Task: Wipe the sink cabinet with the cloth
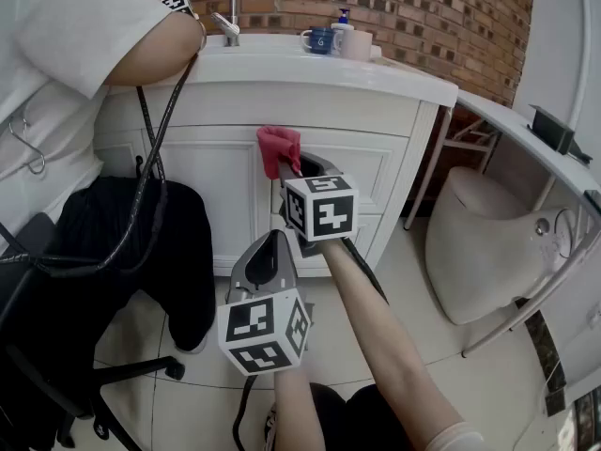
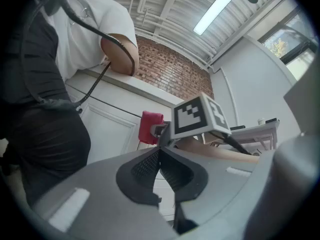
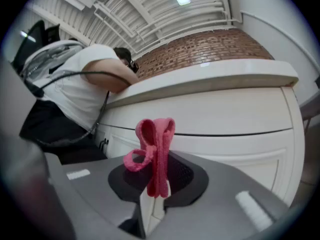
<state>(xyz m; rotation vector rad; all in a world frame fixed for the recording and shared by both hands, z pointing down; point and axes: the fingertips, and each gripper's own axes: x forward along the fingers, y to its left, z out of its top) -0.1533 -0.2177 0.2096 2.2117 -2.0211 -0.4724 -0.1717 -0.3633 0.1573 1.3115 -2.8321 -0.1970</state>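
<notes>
A red cloth (image 1: 279, 147) is folded between the jaws of my right gripper (image 1: 286, 169), which is shut on it and holds it against the front of the white sink cabinet (image 1: 225, 172), just under the countertop. The right gripper view shows the cloth (image 3: 155, 154) standing up out of the jaws before the cabinet front (image 3: 225, 119). My left gripper (image 1: 273, 252) hangs lower and nearer to me, shut with nothing in it. In the left gripper view its jaws (image 2: 159, 169) meet, and the cloth (image 2: 150, 127) shows beyond them.
A person in a white shirt (image 1: 66, 26) leans on the countertop at the left, cables (image 1: 155, 148) hanging down. A tap (image 1: 223, 7), a blue mug (image 1: 319, 39) and a cup (image 1: 357, 45) stand on top. A white toilet (image 1: 488, 242) is at the right, an office chair base (image 1: 113, 383) lower left.
</notes>
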